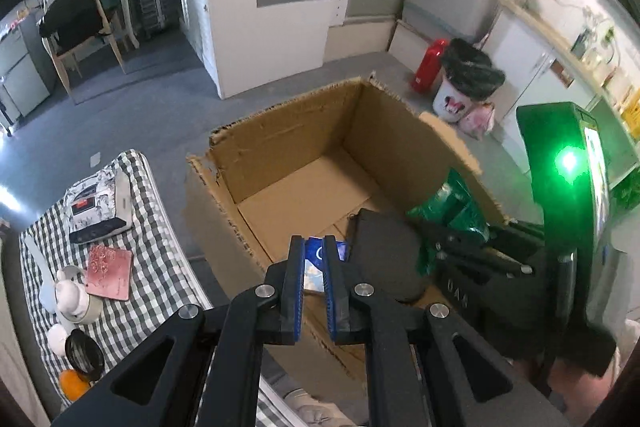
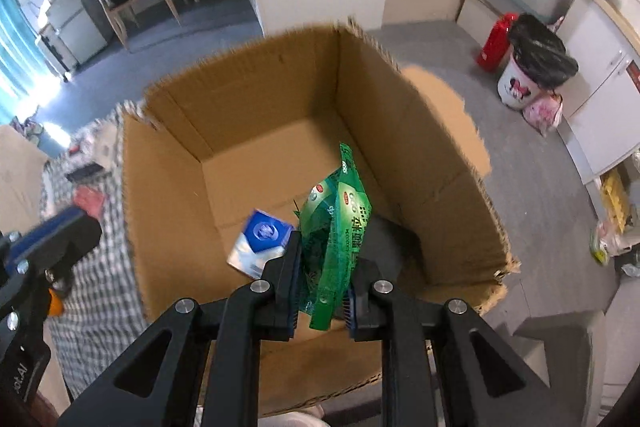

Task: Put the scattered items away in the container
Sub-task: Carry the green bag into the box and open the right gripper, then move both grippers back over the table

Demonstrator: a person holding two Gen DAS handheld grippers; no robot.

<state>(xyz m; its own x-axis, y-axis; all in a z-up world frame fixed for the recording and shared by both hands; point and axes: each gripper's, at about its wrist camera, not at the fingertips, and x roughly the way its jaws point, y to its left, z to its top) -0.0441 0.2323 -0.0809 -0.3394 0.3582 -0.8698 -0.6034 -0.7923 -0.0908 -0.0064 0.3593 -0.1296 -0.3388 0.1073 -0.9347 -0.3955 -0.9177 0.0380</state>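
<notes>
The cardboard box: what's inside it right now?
In the cardboard box, a blue-and-white packet lies on the floor. The right claw holds a green packet above it, hiding part of the floor.

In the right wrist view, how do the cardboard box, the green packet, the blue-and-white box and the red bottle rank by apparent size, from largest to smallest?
1. cardboard box
2. green packet, held in the right tool; it is close to the camera, which enlarges it
3. blue-and-white box
4. red bottle; it is farther away, so its true rank against the blue-and-white box is unsure

Grey carpet floor (image 1: pixel 132 115), white wardrobe (image 1: pixel 256 39), wooden chair (image 1: pixel 80 27), checked bedcover (image 1: pixel 160 267)
</notes>
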